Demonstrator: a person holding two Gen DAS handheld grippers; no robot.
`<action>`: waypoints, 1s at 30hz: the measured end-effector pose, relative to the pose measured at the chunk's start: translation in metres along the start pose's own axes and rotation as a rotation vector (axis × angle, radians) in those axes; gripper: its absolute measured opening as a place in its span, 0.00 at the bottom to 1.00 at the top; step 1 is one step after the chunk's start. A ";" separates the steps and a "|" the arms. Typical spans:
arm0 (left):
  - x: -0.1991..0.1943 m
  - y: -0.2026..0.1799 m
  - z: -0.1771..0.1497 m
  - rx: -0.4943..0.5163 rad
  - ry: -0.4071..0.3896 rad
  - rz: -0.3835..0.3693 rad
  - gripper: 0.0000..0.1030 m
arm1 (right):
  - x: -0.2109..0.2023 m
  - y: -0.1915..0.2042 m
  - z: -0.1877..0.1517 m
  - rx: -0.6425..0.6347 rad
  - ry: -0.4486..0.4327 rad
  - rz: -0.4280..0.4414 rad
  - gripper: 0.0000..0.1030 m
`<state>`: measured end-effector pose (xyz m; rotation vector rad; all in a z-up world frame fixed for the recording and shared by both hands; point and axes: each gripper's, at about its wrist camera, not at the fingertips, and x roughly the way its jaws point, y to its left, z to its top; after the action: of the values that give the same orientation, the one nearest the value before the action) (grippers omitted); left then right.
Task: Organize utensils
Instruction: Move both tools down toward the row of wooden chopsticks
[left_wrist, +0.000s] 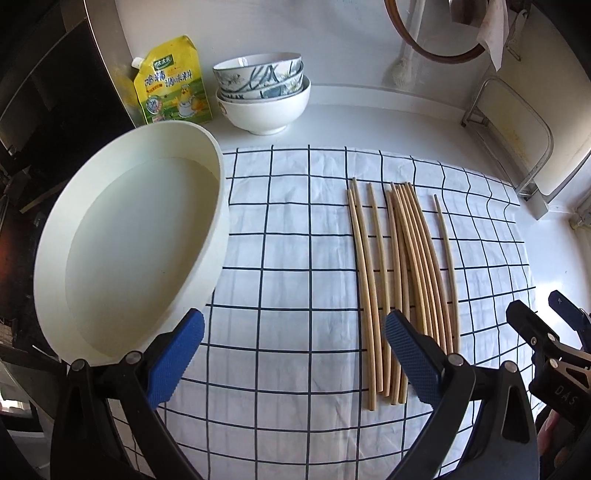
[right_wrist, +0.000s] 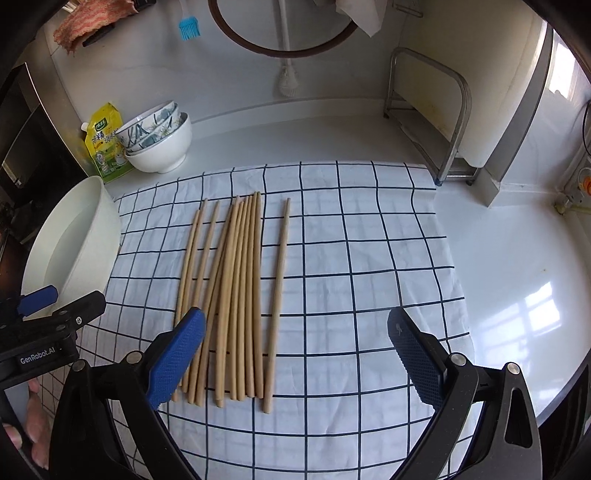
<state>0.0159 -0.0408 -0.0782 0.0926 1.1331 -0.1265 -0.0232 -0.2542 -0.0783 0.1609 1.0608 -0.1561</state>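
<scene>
Several wooden chopsticks (left_wrist: 402, 284) lie side by side on a white cloth with a dark grid (left_wrist: 295, 258); they also show in the right wrist view (right_wrist: 236, 295), one (right_wrist: 277, 302) set apart on the right. A round white tray (left_wrist: 122, 251) stands at the cloth's left edge, also in the right wrist view (right_wrist: 74, 243). My left gripper (left_wrist: 293, 354) is open and empty, between tray and chopsticks. My right gripper (right_wrist: 295, 358) is open and empty, above the chopsticks' near ends.
Stacked bowls (left_wrist: 262, 96) and a yellow seasoning pouch (left_wrist: 171, 85) stand at the back left. A metal rack (right_wrist: 432, 122) with a cutting board stands at the back right. White counter (right_wrist: 517, 277) lies right of the cloth.
</scene>
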 end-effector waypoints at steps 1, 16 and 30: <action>0.006 -0.002 -0.001 -0.001 0.009 0.000 0.94 | 0.006 -0.002 0.000 -0.003 0.008 -0.006 0.92; 0.066 -0.016 0.000 -0.013 0.063 0.017 0.94 | 0.074 -0.011 0.005 -0.024 0.091 -0.042 0.92; 0.079 -0.012 0.000 -0.020 0.074 0.032 0.94 | 0.092 -0.004 -0.001 -0.074 0.095 -0.078 0.92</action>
<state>0.0472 -0.0567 -0.1495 0.0980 1.2064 -0.0836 0.0192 -0.2630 -0.1599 0.0611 1.1663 -0.1807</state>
